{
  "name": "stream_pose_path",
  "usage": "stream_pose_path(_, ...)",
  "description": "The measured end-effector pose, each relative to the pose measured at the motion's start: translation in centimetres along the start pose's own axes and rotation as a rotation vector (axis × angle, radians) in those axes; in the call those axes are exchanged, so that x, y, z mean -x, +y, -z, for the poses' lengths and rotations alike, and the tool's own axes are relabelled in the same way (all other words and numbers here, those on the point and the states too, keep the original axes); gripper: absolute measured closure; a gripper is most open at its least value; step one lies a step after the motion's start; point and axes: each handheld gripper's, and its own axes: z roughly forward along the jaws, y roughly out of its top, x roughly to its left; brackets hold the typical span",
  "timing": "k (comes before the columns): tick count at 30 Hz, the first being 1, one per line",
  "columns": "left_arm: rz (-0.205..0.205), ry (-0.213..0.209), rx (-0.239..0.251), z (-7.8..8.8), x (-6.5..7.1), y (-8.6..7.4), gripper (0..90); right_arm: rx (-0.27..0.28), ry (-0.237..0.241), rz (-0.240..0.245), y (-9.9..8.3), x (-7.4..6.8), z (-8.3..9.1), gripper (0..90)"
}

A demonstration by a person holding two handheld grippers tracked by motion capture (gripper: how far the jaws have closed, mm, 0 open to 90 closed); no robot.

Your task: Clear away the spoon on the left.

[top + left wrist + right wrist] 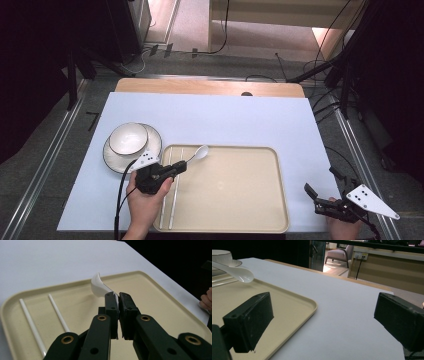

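We see the white spoon (198, 153) held by its handle over the far left part of the beige tray (270, 220), its bowl pointing toward the tray's far rim. In the left gripper view the fingers (111, 305) of the left gripper (179, 167) are clamped on the spoon's handle, and the bowl (97, 286) rises past their tips, turned on edge. From these views we cannot tell whether the spoon touches the tray or hangs just above it.

Just beside the left gripper, two white chopsticks (173, 200) lie side by side along the tray's left edge, running from near to far. Beyond the tray's far left corner we find a white bowl (128, 138) standing on a white plate (155, 137), both with dark rims, close to the tray.

The tray rests on a white sheet that covers the desk (225, 117), whose wooden far edge shows past the sheet.

At the near right corner, well apart from the spoon, the right gripper (320, 197) sits off the tray beside the desk's edge, and in the right gripper view its fingers (249, 320) stand wide apart with nothing between them.
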Motion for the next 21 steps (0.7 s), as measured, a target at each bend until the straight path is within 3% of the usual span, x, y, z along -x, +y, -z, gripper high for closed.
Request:
stream_pose_path(12, 0.036, 0.016, -0.02, -1.1, -0.1, -0.6, 87.0, 0.001, -0.001, 0.0, 0.0, 0.0, 0.0, 2.4)
stream_pose_path(21, 0.012, 0.038, -0.114, -1.8, 0.2, -1.0, 78.6, 0.0, 0.0, -0.002, 0.0, 0.0, 0.0, 2.5)
